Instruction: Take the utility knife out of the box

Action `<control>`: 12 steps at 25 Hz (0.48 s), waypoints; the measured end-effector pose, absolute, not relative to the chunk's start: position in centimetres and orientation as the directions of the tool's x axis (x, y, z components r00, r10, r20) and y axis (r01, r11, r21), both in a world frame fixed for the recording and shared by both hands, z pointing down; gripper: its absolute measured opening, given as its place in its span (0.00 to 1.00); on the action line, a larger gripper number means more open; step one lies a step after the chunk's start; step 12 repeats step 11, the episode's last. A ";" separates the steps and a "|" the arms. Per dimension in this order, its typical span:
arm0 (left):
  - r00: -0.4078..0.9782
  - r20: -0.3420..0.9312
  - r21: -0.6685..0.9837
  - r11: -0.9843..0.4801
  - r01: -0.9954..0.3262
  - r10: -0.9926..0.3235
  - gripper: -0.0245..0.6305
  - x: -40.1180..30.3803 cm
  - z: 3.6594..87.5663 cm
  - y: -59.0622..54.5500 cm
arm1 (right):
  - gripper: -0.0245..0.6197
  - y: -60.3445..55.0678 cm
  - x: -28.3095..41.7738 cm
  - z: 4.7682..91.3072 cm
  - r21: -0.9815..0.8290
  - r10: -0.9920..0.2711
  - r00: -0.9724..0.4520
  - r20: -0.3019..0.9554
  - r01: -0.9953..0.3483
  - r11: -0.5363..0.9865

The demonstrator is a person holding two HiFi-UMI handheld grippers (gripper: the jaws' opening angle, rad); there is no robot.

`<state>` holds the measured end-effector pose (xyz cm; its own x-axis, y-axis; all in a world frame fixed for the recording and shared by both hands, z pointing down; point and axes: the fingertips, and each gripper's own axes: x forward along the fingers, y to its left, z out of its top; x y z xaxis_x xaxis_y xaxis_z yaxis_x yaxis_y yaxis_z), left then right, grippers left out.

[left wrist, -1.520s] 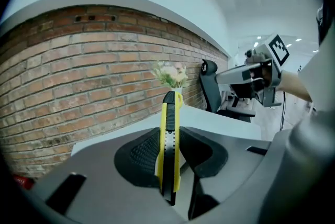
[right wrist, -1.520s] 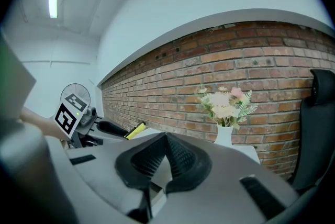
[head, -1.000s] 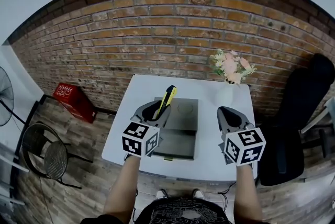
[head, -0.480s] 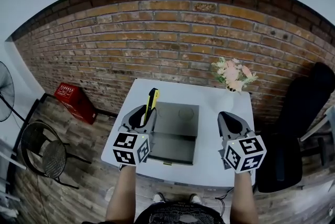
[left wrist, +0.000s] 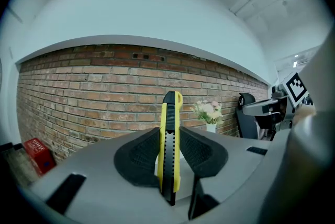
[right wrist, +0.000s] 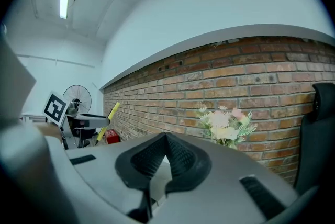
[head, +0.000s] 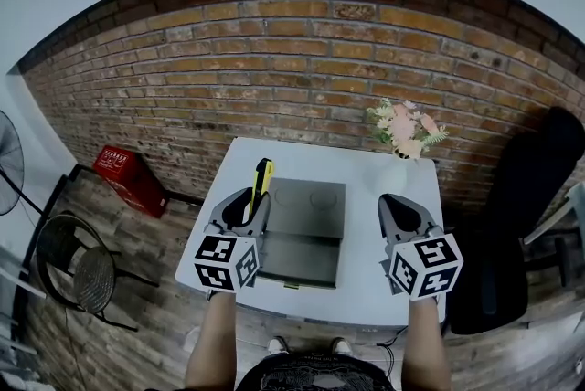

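Utility knife (head: 261,179) (left wrist: 170,149), yellow body with black slider strip: out of the box, standing upright, its lower end clamped between the two black ribbed pads of the left gripper (head: 247,205) (left wrist: 170,168). It sits over the left part of the table, just left of the box's left edge.

Flat grey box (head: 309,208): lies open on the white rectangular table (head: 367,188), between the two grippers.

Right gripper (head: 400,214) (right wrist: 165,157): right of the box, well apart from the knife, pads pressed together with nothing in them.

Far right corner of the table: white vase of pink and cream flowers (head: 403,129) (right wrist: 224,126).

Red brick wall (head: 292,60) runs behind the table. Black office chair (head: 526,197) on the right. On the left, a red plastic crate (head: 128,177), a round black wire stool (head: 80,275) and a standing fan (head: 7,165).

Markings: black-and-white square codes on each gripper's marker cube (head: 224,261). White print on the crate is too small to read.
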<state>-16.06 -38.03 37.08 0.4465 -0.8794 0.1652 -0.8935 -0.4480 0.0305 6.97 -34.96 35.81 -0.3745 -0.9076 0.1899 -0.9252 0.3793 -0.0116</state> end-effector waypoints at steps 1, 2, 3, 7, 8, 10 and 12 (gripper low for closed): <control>0.447 0.166 0.032 -0.449 -0.893 -0.879 0.24 -16.1 37.1 -38.0 | 0.07 -35.0 7.0 35.8 -0.012 -0.908 -0.374 0.191 -0.925 0.379; 0.447 0.166 0.033 -0.448 -0.894 -0.879 0.24 -16.1 37.1 -38.0 | 0.07 -35.0 7.0 35.8 -0.012 -0.908 -0.374 0.191 -0.925 0.379; 0.446 0.166 0.034 -0.447 -0.894 -0.880 0.24 -16.2 37.1 -38.0 | 0.07 -35.0 7.1 35.8 -0.012 -0.908 -0.374 0.191 -0.925 0.379; 0.448 0.162 0.038 -0.448 -0.893 -0.879 0.24 -16.1 36.9 -38.1 | 0.07 -35.0 7.2 35.8 -0.013 -0.909 -0.371 0.191 -0.927 0.376; 0.450 0.161 0.038 -0.450 -0.892 -0.878 0.24 -16.0 36.9 -38.1 | 0.07 -35.0 7.2 35.7 -0.012 -0.909 -0.371 0.190 -0.927 0.376; 0.453 0.160 0.036 -0.454 -0.890 -0.877 0.24 -15.7 36.9 -38.2 | 0.07 -35.0 7.3 35.6 -0.009 -0.909 -0.372 0.188 -0.926 0.377; 0.455 0.160 0.034 -0.456 -0.889 -0.876 0.24 -15.5 36.8 -38.2 | 0.07 -35.0 7.4 35.6 -0.008 -0.909 -0.372 0.187 -0.926 0.377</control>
